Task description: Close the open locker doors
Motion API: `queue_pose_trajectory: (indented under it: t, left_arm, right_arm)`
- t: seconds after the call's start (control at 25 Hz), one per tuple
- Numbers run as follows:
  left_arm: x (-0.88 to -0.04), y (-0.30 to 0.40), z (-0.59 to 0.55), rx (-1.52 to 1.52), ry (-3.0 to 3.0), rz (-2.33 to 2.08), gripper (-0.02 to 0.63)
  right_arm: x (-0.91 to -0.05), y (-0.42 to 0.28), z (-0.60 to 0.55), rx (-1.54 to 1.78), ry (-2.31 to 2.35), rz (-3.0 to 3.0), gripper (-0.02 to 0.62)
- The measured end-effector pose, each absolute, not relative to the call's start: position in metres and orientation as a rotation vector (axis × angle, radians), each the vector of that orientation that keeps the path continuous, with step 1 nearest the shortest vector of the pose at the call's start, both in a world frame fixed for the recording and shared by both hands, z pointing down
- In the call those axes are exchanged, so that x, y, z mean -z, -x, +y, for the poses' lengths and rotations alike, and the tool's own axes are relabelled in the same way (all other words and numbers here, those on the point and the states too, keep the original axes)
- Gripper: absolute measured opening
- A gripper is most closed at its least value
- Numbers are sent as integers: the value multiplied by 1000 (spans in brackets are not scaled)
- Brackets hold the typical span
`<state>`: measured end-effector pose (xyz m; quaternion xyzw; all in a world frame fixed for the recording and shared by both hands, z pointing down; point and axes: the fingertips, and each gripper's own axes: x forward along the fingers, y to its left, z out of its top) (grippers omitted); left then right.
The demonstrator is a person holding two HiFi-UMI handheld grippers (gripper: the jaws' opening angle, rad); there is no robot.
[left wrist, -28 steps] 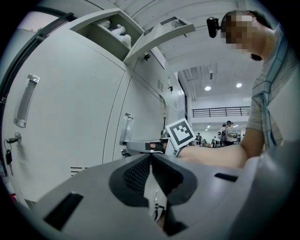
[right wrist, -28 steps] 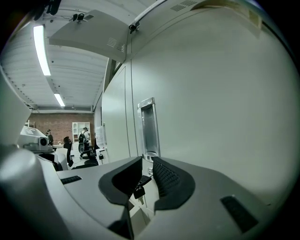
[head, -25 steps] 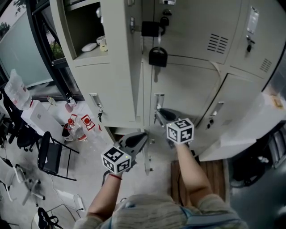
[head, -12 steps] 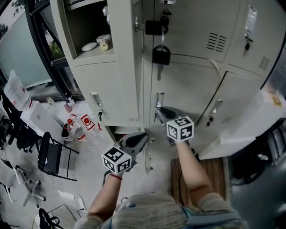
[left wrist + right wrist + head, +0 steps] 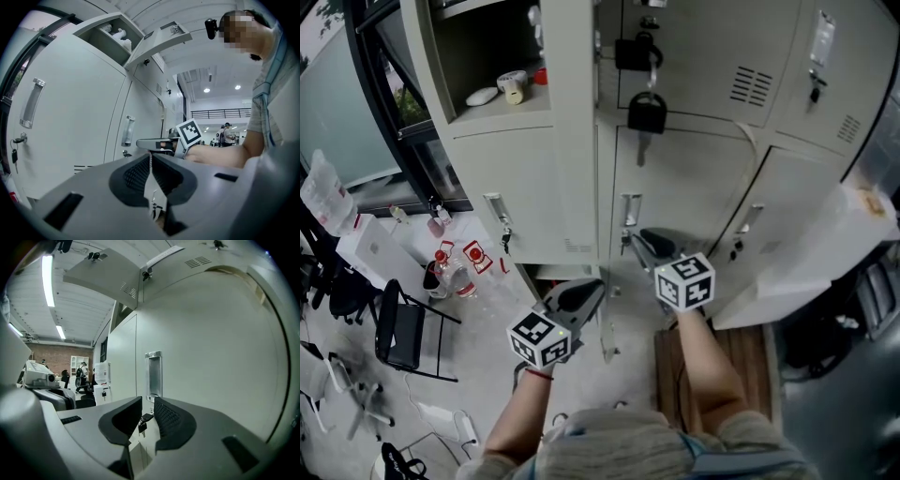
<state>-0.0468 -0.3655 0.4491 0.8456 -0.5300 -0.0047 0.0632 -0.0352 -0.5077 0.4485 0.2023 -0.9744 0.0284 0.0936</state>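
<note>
The left tool [image 5: 150,158] has its jaws pressed together on nothing, and is held low and left of the door handle [image 5: 629,211]; the right tool [image 5: 147,409] sits just below that handle, jaws a little apart, a small key [image 5: 142,422] showing through the gap; the open locker door [image 5: 567,141] stands up and left of the handle, beside a shelf [image 5: 502,105] with small items.

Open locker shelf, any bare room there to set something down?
Only the front strip of the shelf, ahead of the white dish, tape roll and red item; the back is crowded.
</note>
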Motion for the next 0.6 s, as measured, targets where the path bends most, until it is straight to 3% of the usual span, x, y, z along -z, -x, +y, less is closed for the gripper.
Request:
queue_pose_trajectory:
  t: [0.6]
  left_arm:
    - [-413, 49, -308, 85, -2649, -1544, 5]
  right_arm:
    - [-351, 11, -372, 66, -283, -3059, 71]
